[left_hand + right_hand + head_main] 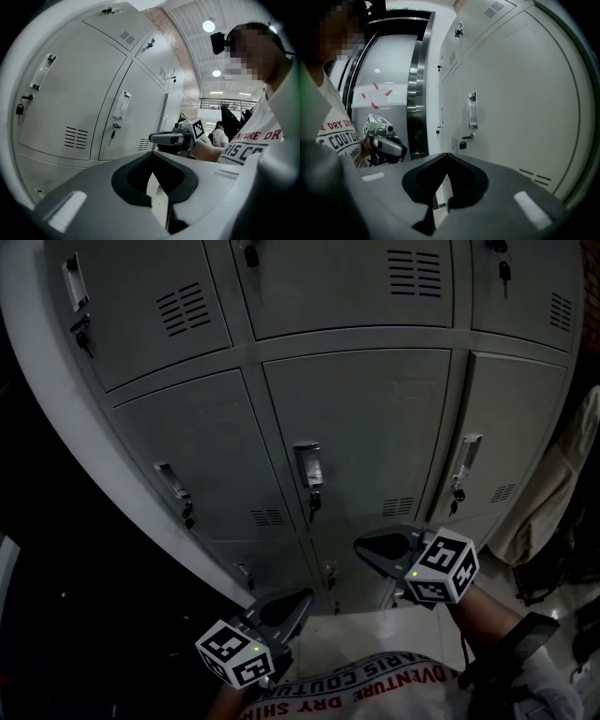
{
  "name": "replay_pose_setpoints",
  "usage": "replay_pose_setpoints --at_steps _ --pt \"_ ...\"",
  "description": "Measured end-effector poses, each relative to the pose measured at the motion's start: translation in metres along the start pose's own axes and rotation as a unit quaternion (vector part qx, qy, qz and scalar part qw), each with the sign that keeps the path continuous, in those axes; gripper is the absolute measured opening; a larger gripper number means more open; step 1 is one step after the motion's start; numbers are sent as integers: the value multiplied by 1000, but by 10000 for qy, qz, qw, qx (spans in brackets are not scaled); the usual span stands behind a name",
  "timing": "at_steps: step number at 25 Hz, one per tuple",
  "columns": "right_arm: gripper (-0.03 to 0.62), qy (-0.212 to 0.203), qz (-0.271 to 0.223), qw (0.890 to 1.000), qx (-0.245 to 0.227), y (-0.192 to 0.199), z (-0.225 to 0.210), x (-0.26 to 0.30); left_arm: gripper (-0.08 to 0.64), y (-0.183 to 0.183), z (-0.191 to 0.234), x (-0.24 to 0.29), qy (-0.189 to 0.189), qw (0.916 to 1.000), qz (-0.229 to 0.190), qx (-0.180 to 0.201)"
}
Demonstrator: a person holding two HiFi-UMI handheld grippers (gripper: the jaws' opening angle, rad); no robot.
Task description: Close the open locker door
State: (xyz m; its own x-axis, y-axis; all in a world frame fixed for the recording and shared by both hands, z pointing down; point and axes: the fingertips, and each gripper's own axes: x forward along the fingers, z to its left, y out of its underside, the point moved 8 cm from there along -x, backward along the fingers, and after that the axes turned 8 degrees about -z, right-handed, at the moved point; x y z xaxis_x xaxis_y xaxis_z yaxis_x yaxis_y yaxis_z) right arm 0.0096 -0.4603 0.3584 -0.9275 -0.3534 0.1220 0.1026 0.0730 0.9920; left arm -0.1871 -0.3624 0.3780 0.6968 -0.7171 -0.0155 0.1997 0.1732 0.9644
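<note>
Low in the frame, left claw (298,598) and right claw (364,547) hover closed and empty before grey lockers (356,427), every visible door flush.

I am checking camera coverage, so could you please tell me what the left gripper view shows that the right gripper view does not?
Only the left gripper view shows the ceiling lights, the right gripper and people in the background. Only the right gripper view shows a steel door frame, red tape on the panel beside it, and the left gripper. Both show the grey lockers, the wearer's printed shirt, and that view's own jaws closed on nothing.
</note>
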Motion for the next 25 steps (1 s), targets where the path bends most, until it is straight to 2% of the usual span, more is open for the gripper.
replay_pose_setpoints --at_steps 5,10,16,21,25 --pt "-5 134 35 9995 290 17 52 -53 5 8 -28 -24 176 9998 -30 -96" --pt "-5 389 -168 9973 604 22 122 -97 5 14 -76 -75 294 9995 4 -104" --pt "-5 441 -357 9964 630 26 243 -130 5 24 -151 -158 428 9991 -61 -1" --pt "-5 419 -431 9959 672 44 347 -151 5 52 -218 -224 716 9974 -32 54" --pt "-5 283 -362 9956 818 59 416 -165 5 68 -259 -263 772 9970 91 7"
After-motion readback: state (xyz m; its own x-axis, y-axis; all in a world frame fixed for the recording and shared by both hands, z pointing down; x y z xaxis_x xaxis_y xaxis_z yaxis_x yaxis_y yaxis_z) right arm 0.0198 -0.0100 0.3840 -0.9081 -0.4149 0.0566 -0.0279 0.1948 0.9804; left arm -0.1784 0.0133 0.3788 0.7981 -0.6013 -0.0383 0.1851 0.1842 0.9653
